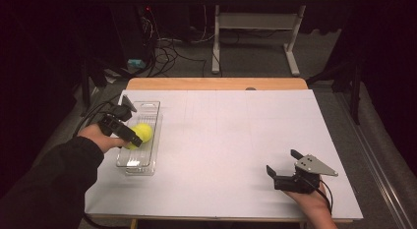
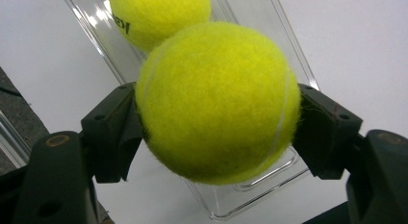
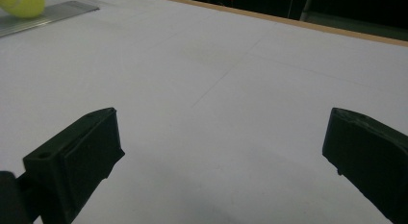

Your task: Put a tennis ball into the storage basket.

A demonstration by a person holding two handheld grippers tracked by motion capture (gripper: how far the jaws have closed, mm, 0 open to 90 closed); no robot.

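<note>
Left gripper view has the left gripper (image 2: 219, 132) clamped on a tennis ball (image 2: 219, 101) above a clear tray (image 2: 288, 46); the right gripper (image 1: 286, 166) sits open, well apart

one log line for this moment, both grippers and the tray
left gripper: shut on tennis ball over clear tray | second ball: in tray | right gripper: open, empty, low over white table

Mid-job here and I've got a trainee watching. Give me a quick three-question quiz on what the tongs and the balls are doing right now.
1. True or false: the left tongs are shut on a tennis ball.
2. The clear tray lies at the table's: A) left side B) right side C) far edge
3. Fill in: the right tongs are ____ over bare white tabletop.

Key: 1 true; 2 A; 3 open.
</note>
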